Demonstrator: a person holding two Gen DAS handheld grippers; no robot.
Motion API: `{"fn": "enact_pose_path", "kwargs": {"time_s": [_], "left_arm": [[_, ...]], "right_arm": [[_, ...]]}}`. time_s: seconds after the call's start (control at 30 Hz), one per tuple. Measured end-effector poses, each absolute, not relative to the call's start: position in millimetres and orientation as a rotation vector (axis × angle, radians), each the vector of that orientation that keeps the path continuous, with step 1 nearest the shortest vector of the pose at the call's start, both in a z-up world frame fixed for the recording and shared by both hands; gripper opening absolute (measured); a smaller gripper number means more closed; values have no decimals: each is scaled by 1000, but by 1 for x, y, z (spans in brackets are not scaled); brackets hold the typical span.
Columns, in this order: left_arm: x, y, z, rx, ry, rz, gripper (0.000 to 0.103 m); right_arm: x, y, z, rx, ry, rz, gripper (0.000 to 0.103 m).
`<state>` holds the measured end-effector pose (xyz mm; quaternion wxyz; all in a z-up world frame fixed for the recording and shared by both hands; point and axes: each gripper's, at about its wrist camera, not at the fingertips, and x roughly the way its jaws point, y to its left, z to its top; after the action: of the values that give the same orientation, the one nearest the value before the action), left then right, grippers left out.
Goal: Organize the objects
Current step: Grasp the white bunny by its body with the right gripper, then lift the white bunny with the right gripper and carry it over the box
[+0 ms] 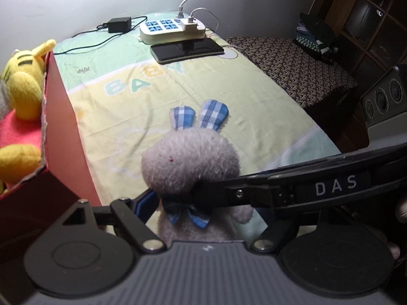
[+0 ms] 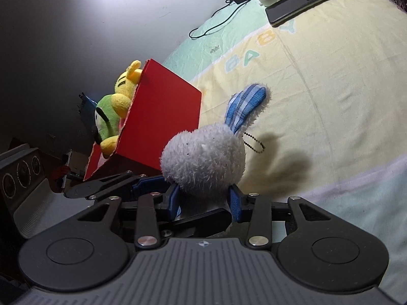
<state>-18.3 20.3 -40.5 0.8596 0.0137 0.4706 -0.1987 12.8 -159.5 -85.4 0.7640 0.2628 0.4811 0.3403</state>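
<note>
A grey plush rabbit (image 1: 190,162) with blue checked ears and a blue bow tie is held above the bed sheet; it also shows in the right wrist view (image 2: 203,162). My right gripper (image 2: 206,200) is shut on the rabbit's neck, blue pads on both sides. My left gripper (image 1: 178,198) also grips the rabbit at the neck; its left blue pad touches the toy, while the right gripper's arm crosses in front. A red box (image 1: 68,127) at the left, also in the right wrist view (image 2: 162,122), holds a yellow plush (image 1: 23,86) and a green one (image 2: 106,119).
A white power strip (image 1: 170,29), a black phone (image 1: 187,49) and a black adapter (image 1: 119,24) with cables lie at the far end of the sheet (image 1: 254,101). A dark patterned bench (image 1: 292,68) with folded clothes stands to the right.
</note>
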Motion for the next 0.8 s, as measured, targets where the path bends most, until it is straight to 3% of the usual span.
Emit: {"fn": "enact_pose_path", "kwargs": {"time_s": [0.8], "left_arm": [[-76,142,56,25,654,-374,80]], "right_arm": [[-28,-54,17,422,709,858,42]]}}
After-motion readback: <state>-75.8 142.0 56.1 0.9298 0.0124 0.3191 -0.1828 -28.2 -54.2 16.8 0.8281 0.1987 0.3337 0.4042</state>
